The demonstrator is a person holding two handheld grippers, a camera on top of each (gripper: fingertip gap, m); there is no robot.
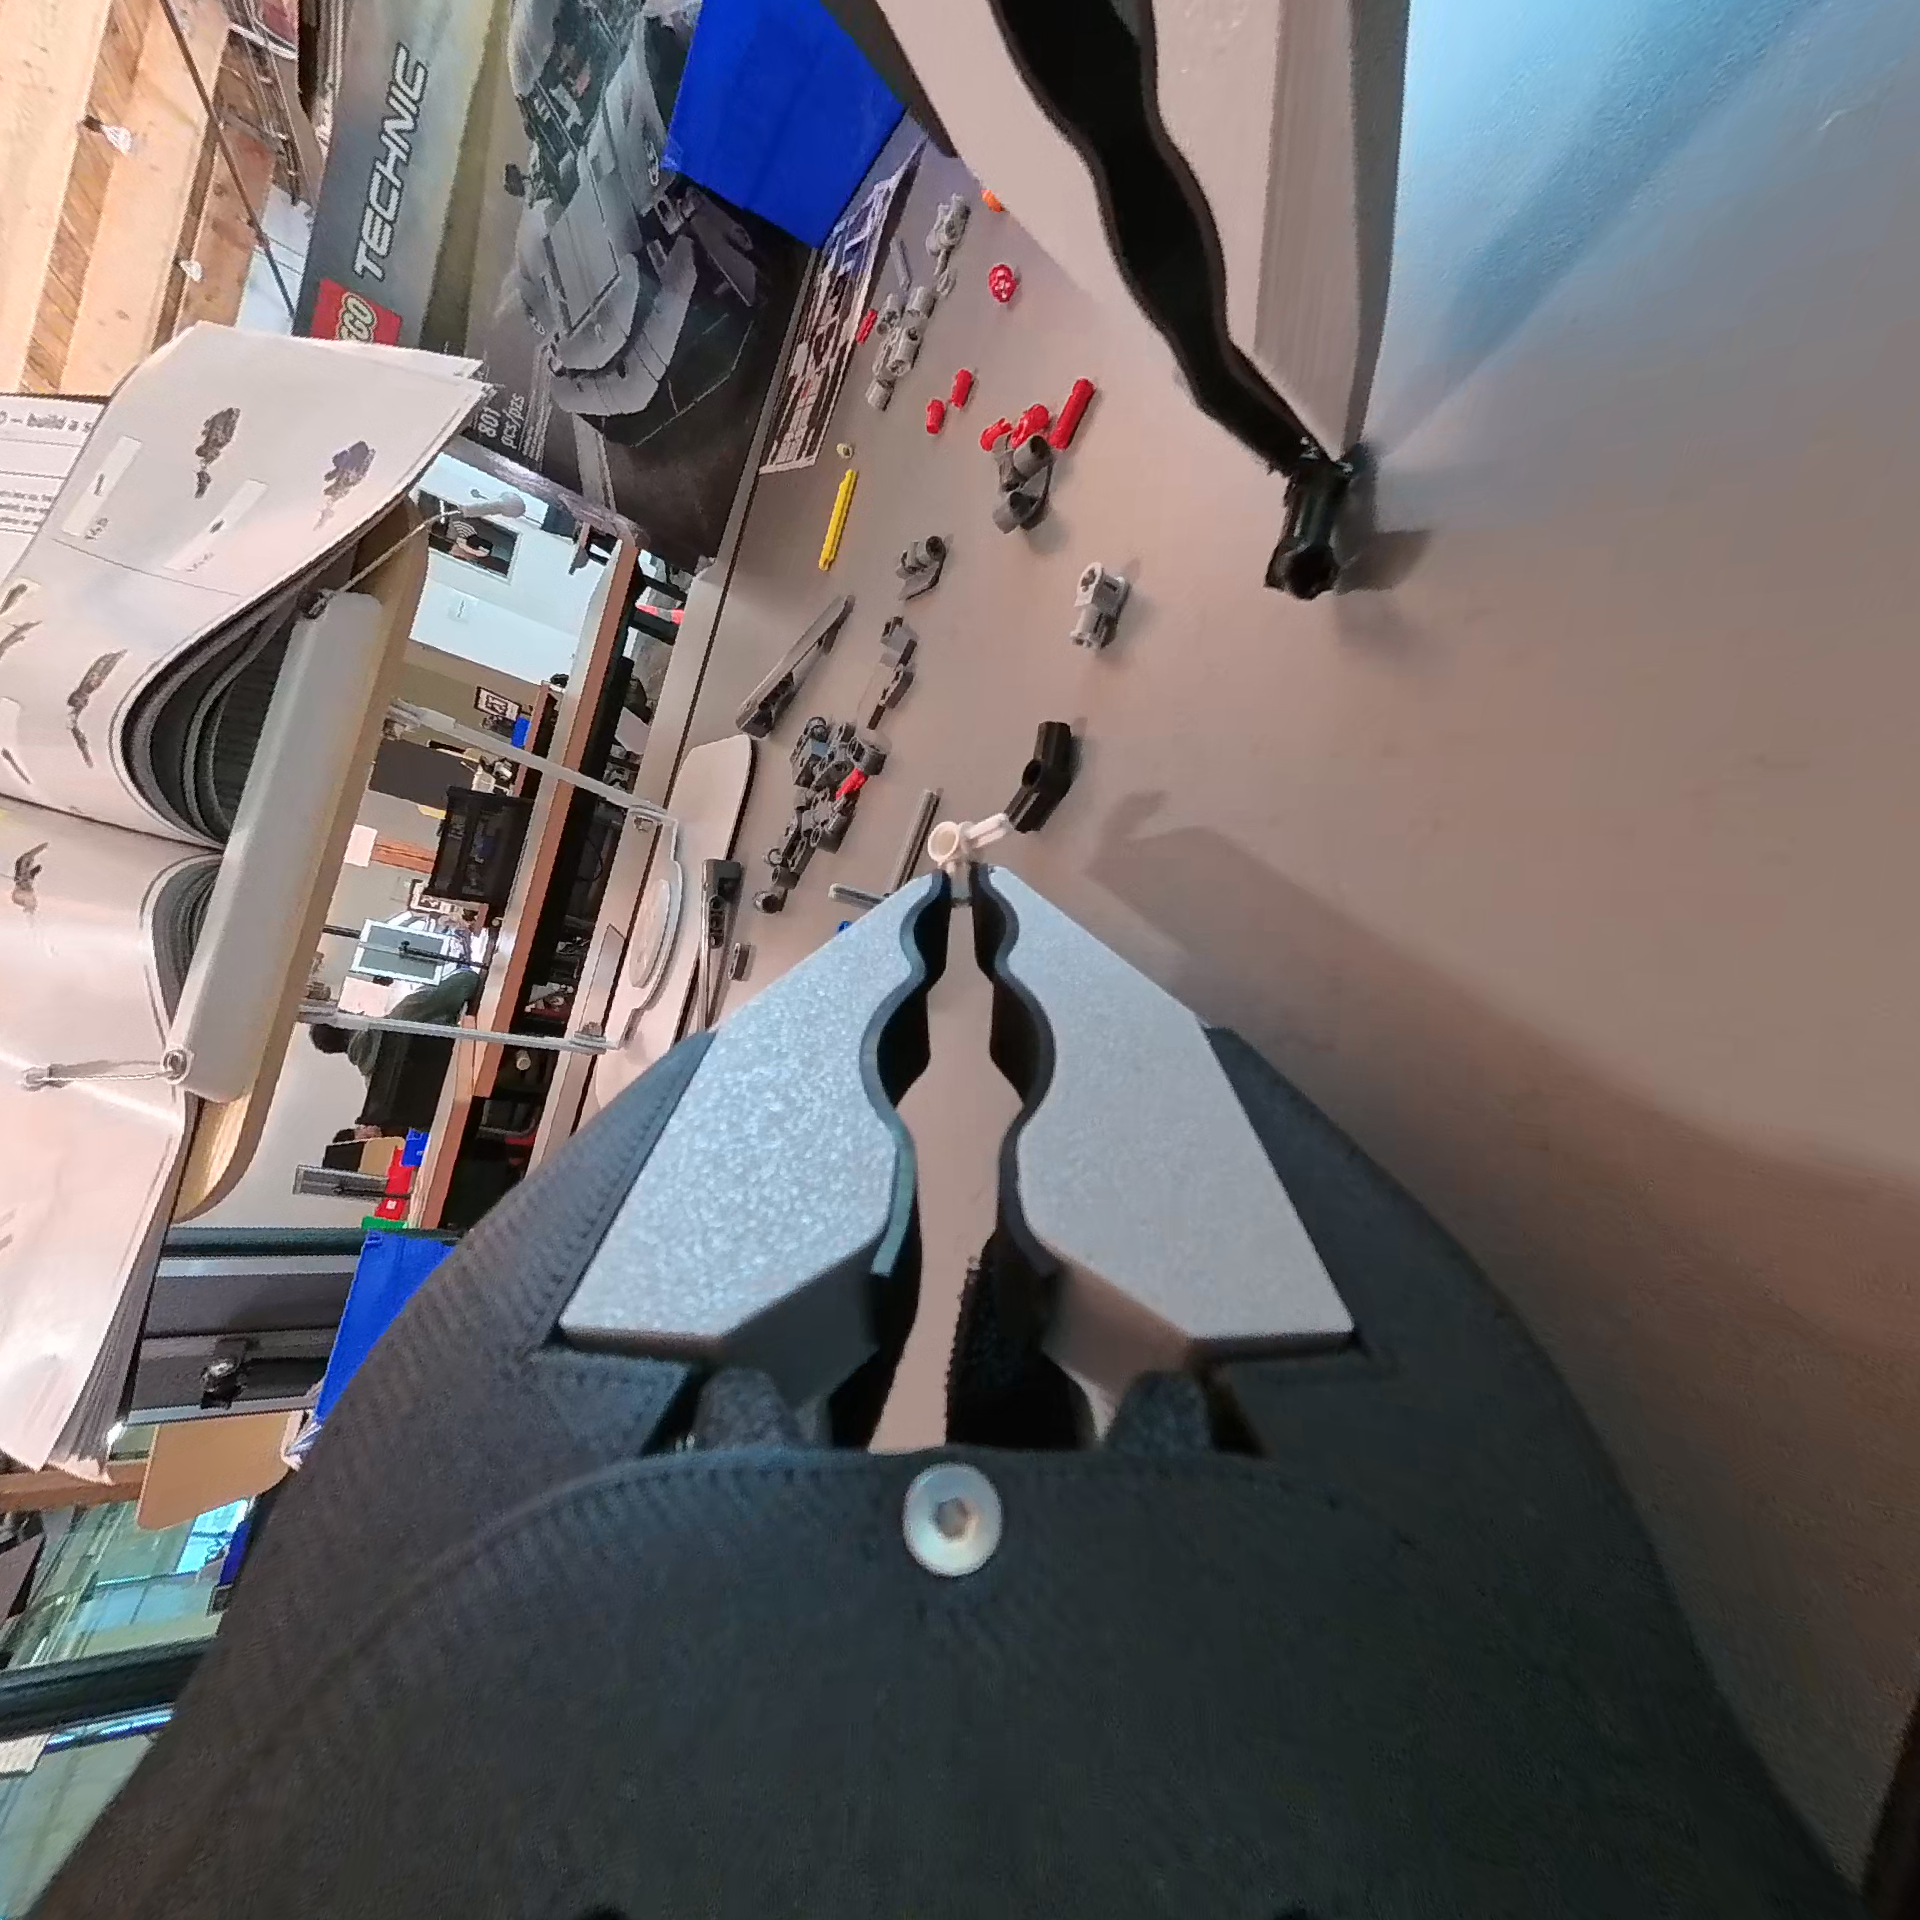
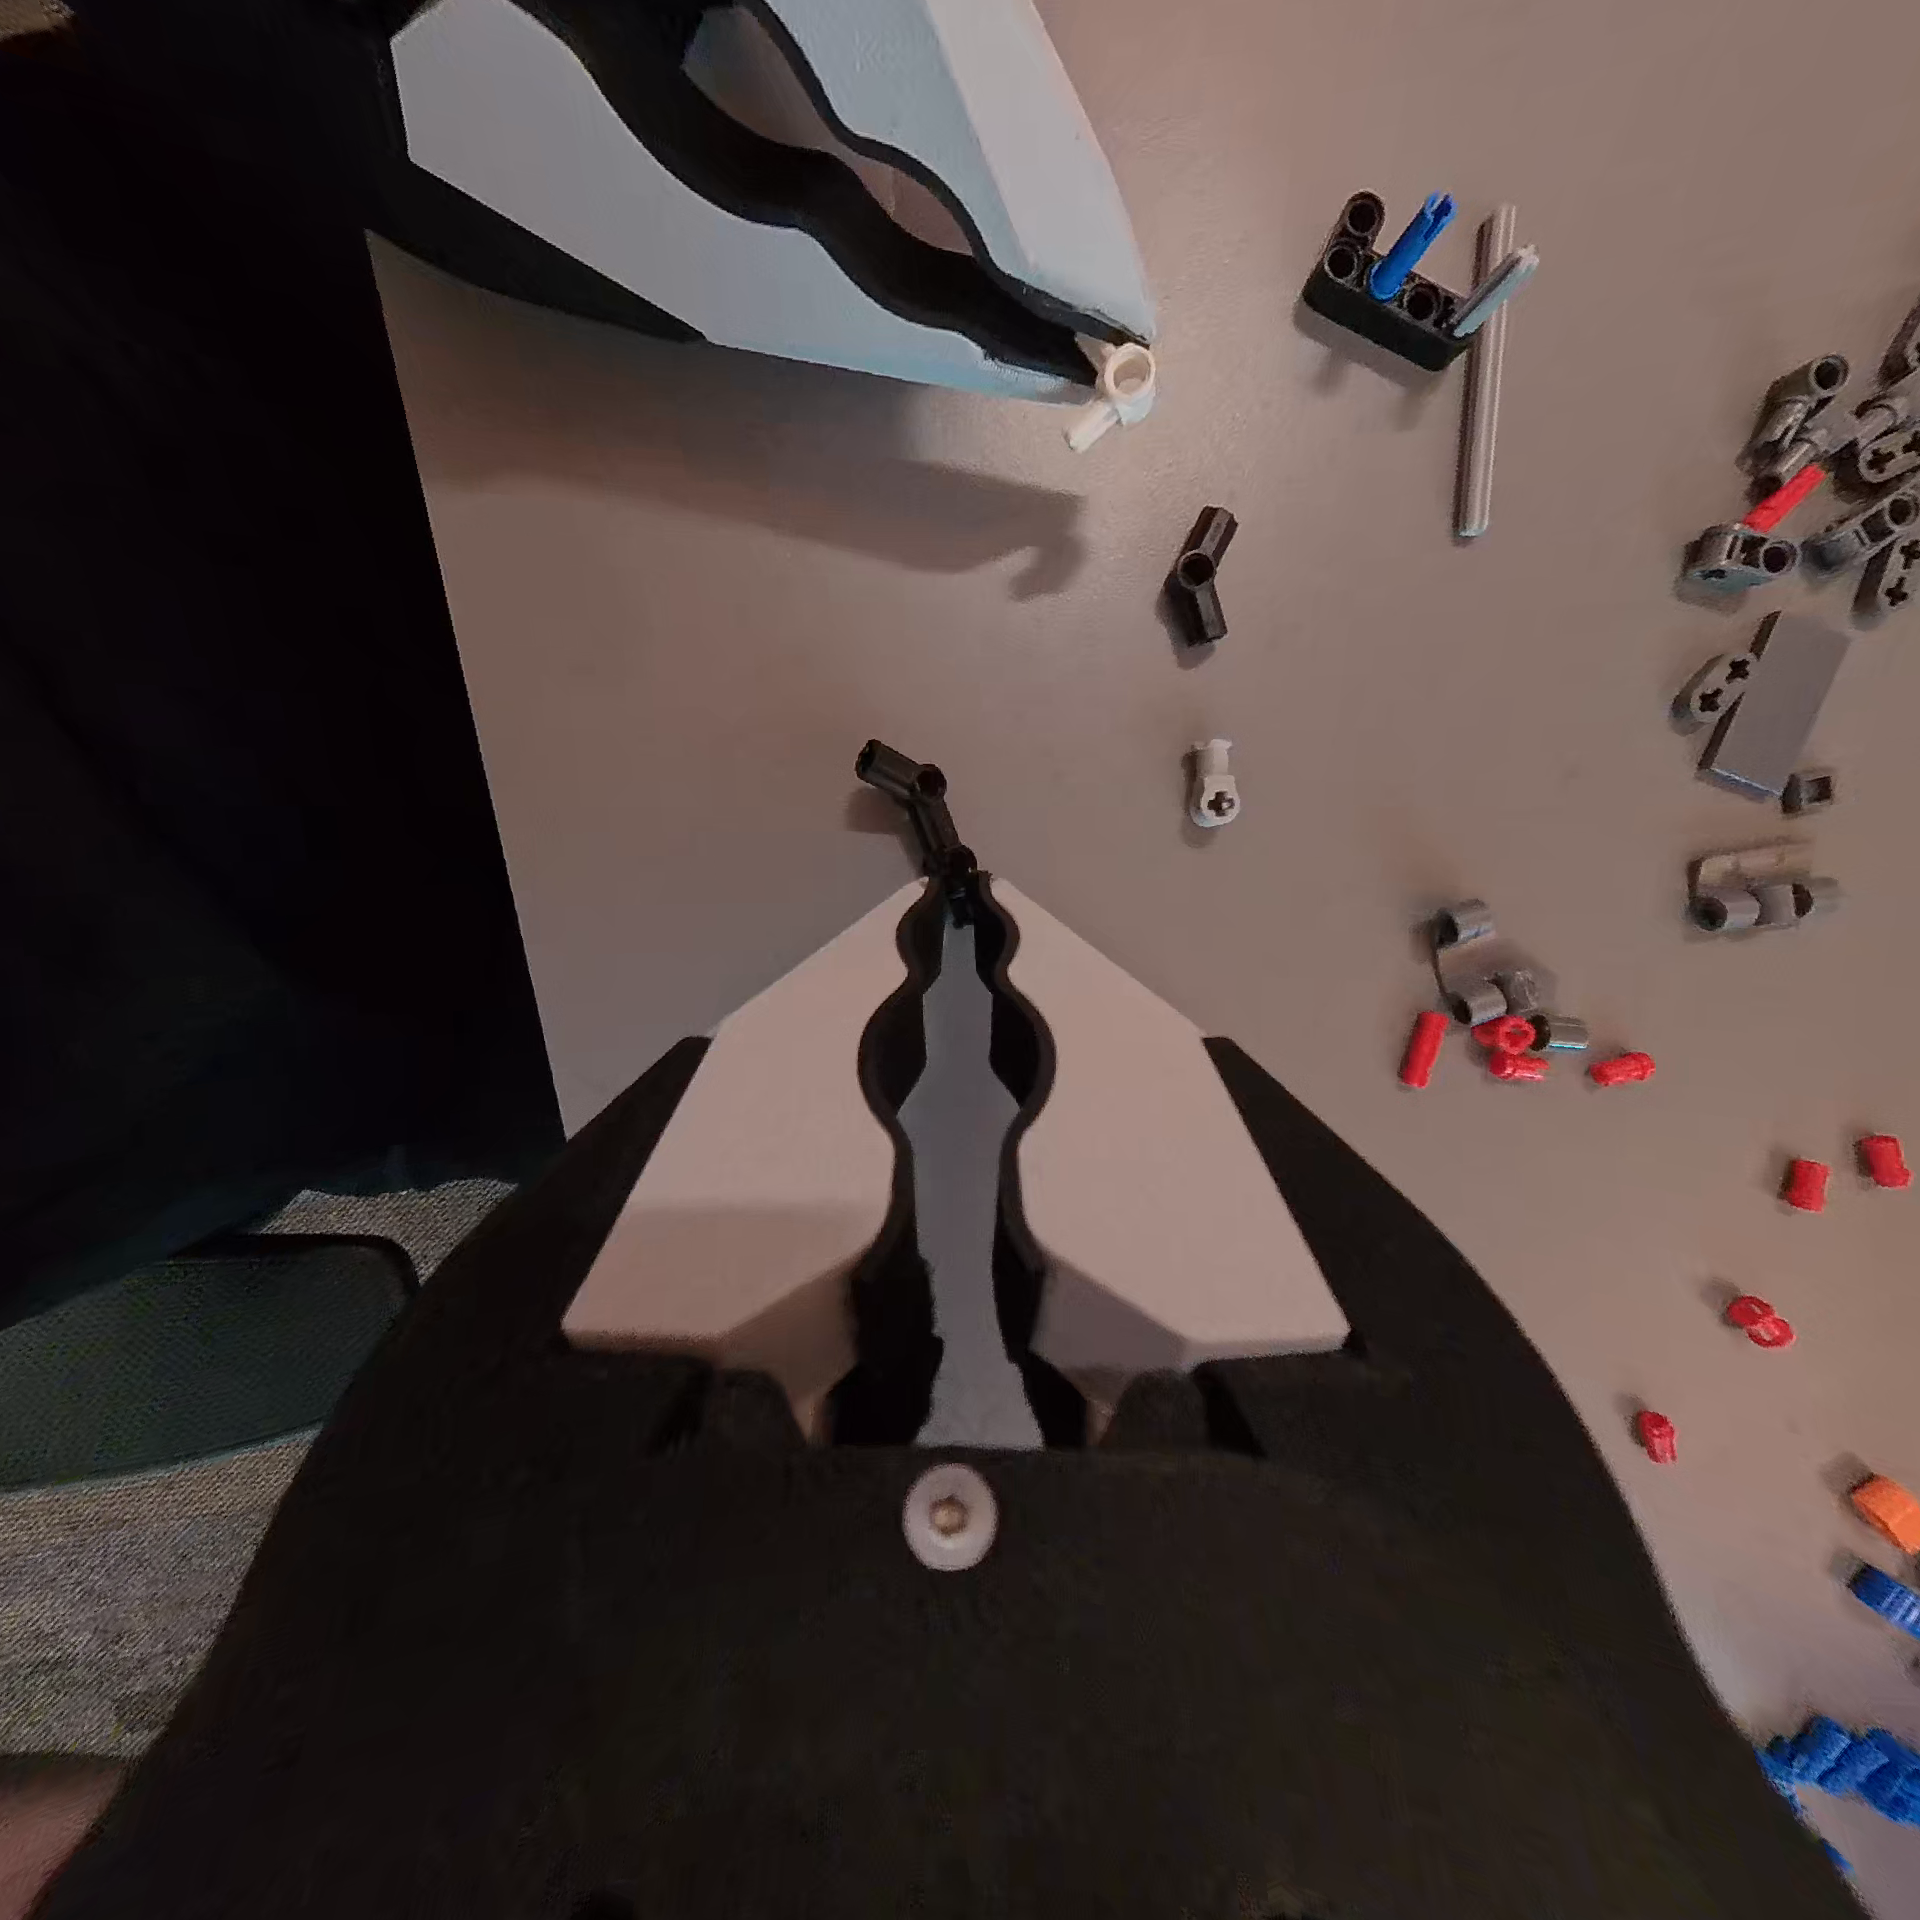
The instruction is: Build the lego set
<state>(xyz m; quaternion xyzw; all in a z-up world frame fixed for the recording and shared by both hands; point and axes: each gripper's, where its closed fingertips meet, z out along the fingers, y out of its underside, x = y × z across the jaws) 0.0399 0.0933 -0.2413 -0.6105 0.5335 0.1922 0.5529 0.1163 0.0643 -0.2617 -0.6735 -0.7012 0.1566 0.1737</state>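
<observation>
My left gripper [image 1: 961,883] is shut on a small white connector piece [image 1: 961,836] with a round socket and a side pin, held just above the grey table [image 1: 1455,831]. The same gripper and white piece [image 2: 1117,390] show at the top of the right wrist view. My right gripper [image 2: 956,883] is shut on a black angled connector piece [image 2: 914,800], gripped by its thin end, near the table's left edge. It also shows in the left wrist view [image 1: 1309,530] at the upper right. A second black angled connector [image 2: 1200,571] lies loose between the two grippers.
Several loose building pieces lie on the table: grey connectors [image 2: 1829,499], red pins [image 2: 1507,1039], a grey axle [image 2: 1486,374], a black beam with a blue pin [image 2: 1387,275], a light grey piece [image 2: 1210,784]. A toy set box [image 1: 582,260] and an open instruction booklet [image 1: 156,675] stand beyond. One gripper's finger ends stand about 9 cm off the other's.
</observation>
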